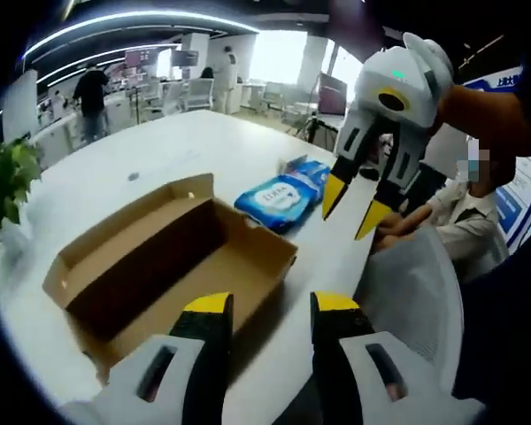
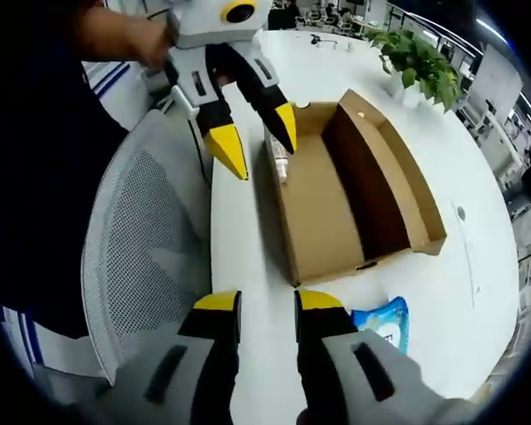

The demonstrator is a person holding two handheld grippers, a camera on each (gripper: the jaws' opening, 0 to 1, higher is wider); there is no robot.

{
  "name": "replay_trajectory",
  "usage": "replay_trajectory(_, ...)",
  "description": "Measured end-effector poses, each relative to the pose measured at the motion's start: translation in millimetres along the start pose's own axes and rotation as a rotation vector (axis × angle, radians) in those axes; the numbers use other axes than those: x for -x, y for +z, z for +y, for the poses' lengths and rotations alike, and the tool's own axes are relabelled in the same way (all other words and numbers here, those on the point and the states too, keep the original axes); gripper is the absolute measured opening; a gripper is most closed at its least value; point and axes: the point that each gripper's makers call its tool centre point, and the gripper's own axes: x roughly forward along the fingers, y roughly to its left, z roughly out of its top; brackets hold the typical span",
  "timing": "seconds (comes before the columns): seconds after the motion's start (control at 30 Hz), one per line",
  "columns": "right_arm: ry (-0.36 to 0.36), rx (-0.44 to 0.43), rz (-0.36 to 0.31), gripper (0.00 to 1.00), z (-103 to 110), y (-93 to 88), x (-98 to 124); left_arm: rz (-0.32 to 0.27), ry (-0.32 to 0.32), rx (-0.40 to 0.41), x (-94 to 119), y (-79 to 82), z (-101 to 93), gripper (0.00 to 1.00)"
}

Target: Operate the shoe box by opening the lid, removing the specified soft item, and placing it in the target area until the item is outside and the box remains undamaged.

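Both tools, left and right, gape empty over the open brown cardboard box, blue soft wipes pack lying beside it on the white bench.

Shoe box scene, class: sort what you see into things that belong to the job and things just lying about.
Part of the job:
cardboard box, open, nothing visible inside
blue packet, on the table beside the box
left gripper, open
right gripper, open

Just lying about:
white table
mesh chair
potted plant
seated person

Open-plan office (desks, mesh chair)
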Motion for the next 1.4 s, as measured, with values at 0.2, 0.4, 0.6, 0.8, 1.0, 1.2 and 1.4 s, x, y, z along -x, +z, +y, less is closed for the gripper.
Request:
replay_trajectory(0.2,0.033,0.042,-0.014,0.2,3,27.7,-20,0.022,0.062,0.023,23,-22.3,28.0,0.33)
replay_trajectory(0.4,0.069,0.066,-0.023,0.2,7,48.2,-37,0.034,0.103,0.057,40,-37.8,49.2,0.33)
replay_trajectory(0.6,0.089,0.085,-0.024,0.2,8,63.4,-49,0.046,0.107,0.068,49,-46.6,60.5,0.33)
replay_trajectory(0.8,0.094,0.093,-0.035,0.17,2,80.4,-59,0.056,0.1,0.075,52,-53.2,66.9,0.33)
replay_trajectory(1.0,0.087,0.108,-0.057,0.15,-12,98.2,-72,0.052,0.096,0.088,56,-55.1,73.8,0.32)
replay_trajectory(1.2,0.093,0.096,-0.092,0.14,-33,120.5,-91,0.055,0.093,0.097,57,-57.1,77.1,0.32)
replay_trajectory(1.4,0.136,0.105,-0.055,0.15,-48,124.2,-123,0.056,0.091,0.1,57,-57.0,79.3,0.32)
